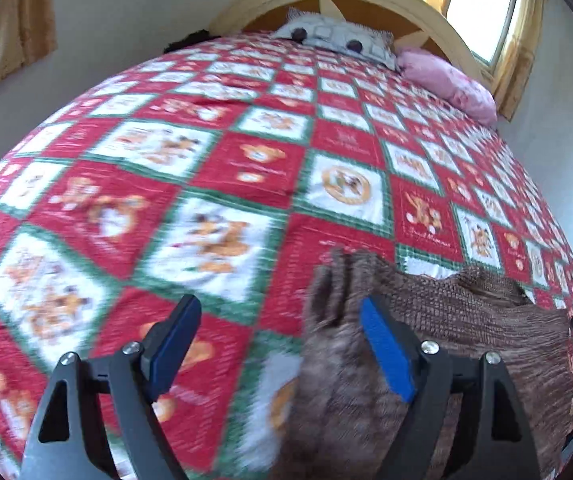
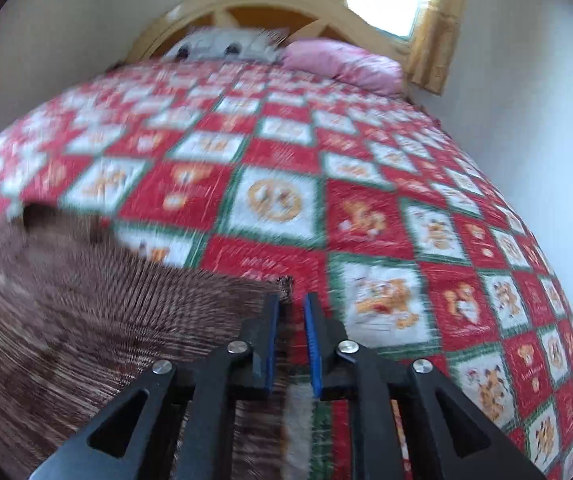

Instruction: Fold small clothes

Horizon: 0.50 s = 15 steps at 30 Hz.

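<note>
Writing on quilt [image 1: 246,160] unreadable; left hand-held gripper [image 1: 282,320] wide, right hand-held gripper [image 2: 291,308] narrow, both empty.

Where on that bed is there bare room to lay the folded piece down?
Free: the wide quilt stretch between the brown knit garment and the pillows, and all of it left of the garment. Crowded: the near edge under the garment, and the headboard end.
</note>
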### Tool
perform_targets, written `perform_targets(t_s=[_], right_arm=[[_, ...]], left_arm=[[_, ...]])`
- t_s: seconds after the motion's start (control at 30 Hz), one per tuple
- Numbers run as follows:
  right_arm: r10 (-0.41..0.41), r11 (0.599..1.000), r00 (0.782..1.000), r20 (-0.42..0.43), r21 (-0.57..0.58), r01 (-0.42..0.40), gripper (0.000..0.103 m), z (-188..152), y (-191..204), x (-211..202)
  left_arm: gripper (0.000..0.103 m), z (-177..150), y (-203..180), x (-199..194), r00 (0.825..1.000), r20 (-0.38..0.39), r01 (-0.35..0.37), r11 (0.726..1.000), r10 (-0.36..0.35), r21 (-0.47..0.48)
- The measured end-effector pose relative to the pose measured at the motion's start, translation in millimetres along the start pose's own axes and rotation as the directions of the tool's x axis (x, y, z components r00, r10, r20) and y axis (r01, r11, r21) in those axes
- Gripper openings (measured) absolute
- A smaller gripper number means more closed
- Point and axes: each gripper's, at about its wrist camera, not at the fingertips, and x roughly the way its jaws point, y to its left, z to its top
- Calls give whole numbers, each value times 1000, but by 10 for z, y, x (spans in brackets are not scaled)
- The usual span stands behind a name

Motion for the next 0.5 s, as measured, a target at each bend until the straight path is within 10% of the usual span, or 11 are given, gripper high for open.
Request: perform_targets(t_s=[0.13, 0.4, 0.5], right_arm=[[-72, 988, 987, 143, 145, 51, 54, -116, -303, -600], [192, 978, 976, 99, 63, -199, 53, -801, 55, -1362], [192, 981, 978, 78, 4, -193, 33, -1005, 280, -1430]], left_arm=[[85, -186, 119, -312, 999, 17, -34, 999, 34, 18], [85, -871, -162, -473, 999, -41, 34, 996, -31, 85], [85, -1075, -255, -454, 997, -71, 44, 995, -38, 89]])
